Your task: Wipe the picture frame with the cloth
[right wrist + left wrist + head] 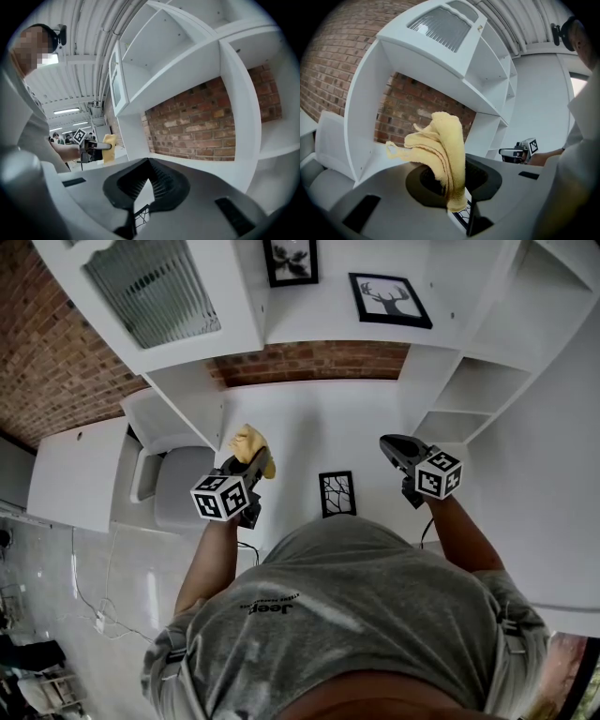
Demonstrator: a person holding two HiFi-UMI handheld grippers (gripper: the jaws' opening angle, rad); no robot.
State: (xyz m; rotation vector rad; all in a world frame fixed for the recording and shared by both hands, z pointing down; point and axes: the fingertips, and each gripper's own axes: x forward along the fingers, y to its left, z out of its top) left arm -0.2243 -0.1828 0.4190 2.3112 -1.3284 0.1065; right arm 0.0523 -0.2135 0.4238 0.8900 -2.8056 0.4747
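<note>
White desk (300,423), brick back wall (309,360), white shelving around it.

- Frame (337,493): lies flat on the desk near the front edge, between the two grippers and touching neither. Thin black rectangular border around a white print with black branching lines.
- Cloth (248,441): yellow terry, soft and crumpled. It is up off the desk, left of the frame. A folded bunch sticks up past the jaw tips and a short tail hangs below.
- Left gripper (255,463): jaws pinched on the cloth, held above the desk. Its marker cube (221,498) faces the head camera.
- Right gripper (396,448): jaw tips pressed together with nothing between them. The ribbed pads meet at the tips, with a narrow wedge gap behind. It is in the air to the right of the frame. Its own view shows a corner of the frame below the jaws.
- Right-hand shelf bay (473,390): open square compartments in smooth white board.
- Ledge above the brick: two black-framed prints, a deer silhouette (389,298) and a second one (291,261) whose subject I can't make out.
- Upper left: cabinet door (155,287) with a ribbed glass panel.
- Left of the desk: grey padded chair (178,486), and a thin cable (89,601) on the pale glossy floor.
</note>
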